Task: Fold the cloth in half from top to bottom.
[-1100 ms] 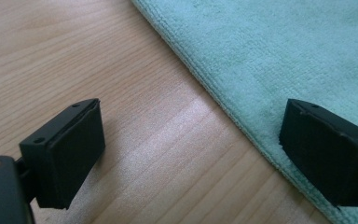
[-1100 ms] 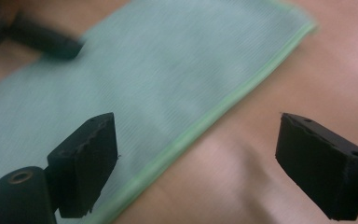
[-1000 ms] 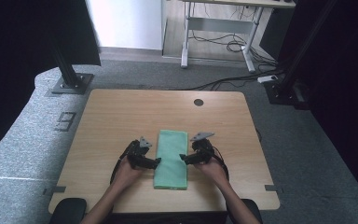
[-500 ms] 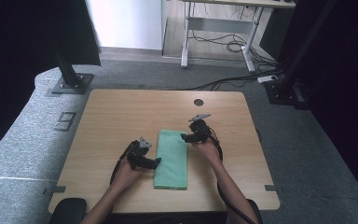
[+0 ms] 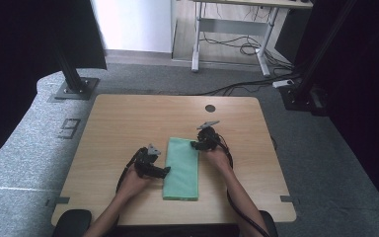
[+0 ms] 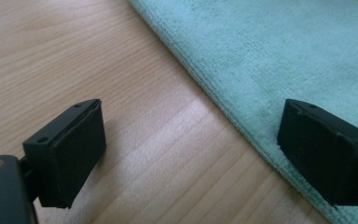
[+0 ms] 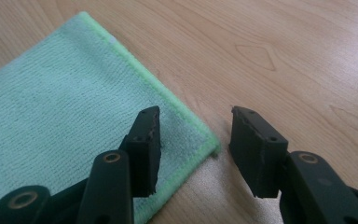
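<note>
A folded green cloth [image 5: 181, 168] lies flat on the wooden table [image 5: 128, 118], lengthwise away from me. My left gripper [image 5: 164, 171] rests at its left edge, open wide. In the left gripper view one pad [image 6: 72, 149] hangs over bare wood and the other over the cloth [image 6: 284, 56]. My right gripper [image 5: 195, 144] is at the cloth's far right corner. Its jaws have just been closing and stand partly open [image 7: 198, 140], low over the table. The corner of the cloth [image 7: 65, 126] lies between them, and the pads are not pressing on it.
A round hole [image 5: 210, 108] sits near the table's far edge. Black frame posts [image 5: 71, 74] stand on the grey carpet at both far corners. A desk with cables [image 5: 237, 47] stands farther back. Bare wood lies on both sides of the cloth.
My right hand has moved away from me along the cloth's right edge to its far corner, and its jaws have narrowed. The left gripper has stayed in place.
</note>
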Demonstrator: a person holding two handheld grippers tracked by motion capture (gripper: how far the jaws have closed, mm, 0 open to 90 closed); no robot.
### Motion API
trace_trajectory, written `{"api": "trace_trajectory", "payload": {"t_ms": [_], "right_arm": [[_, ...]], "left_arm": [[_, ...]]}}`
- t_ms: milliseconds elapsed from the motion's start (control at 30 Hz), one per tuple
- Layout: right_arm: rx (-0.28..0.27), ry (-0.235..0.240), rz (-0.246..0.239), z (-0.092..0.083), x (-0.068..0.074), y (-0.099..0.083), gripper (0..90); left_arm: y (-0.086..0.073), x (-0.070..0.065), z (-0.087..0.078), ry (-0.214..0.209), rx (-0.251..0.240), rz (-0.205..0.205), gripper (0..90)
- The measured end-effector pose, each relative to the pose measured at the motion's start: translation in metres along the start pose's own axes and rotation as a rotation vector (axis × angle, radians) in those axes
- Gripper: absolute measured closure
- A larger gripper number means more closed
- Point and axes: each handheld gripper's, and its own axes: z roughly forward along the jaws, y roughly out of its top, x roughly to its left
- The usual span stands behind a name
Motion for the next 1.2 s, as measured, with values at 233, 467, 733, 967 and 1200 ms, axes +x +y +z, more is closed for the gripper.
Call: {"api": "trace_trajectory", "payload": {"t_ms": [233, 467, 733, 967, 1200], "right_arm": [[0.012, 0.049, -0.006, -0.002, 0.002, 0.0, 73.4], [0.024, 0.053, -0.006, -0.002, 0.008, 0.001, 84.1], [0.032, 0.046, -0.013, -0.011, 0.009, 0.005, 85.1], [-0.013, 0.055, -0.032, -0.028, 0.011, 0.013, 85.1], [-0.041, 0.067, -0.066, -0.042, 0.019, 0.022, 85.1]], "left_arm": [[-0.001, 0.003, 0.005, -0.01, 0.012, 0.002, 8.3], [-0.003, 0.002, 0.005, -0.001, 0.006, 0.003, 9.4], [-0.003, 0.001, 0.004, 0.0, 0.004, -0.005, 9.8], [-0.005, -0.001, 0.002, -0.018, -0.001, 0.013, 12.6], [-0.006, -0.004, 0.002, -0.006, -0.005, 0.013, 13.8]]}}
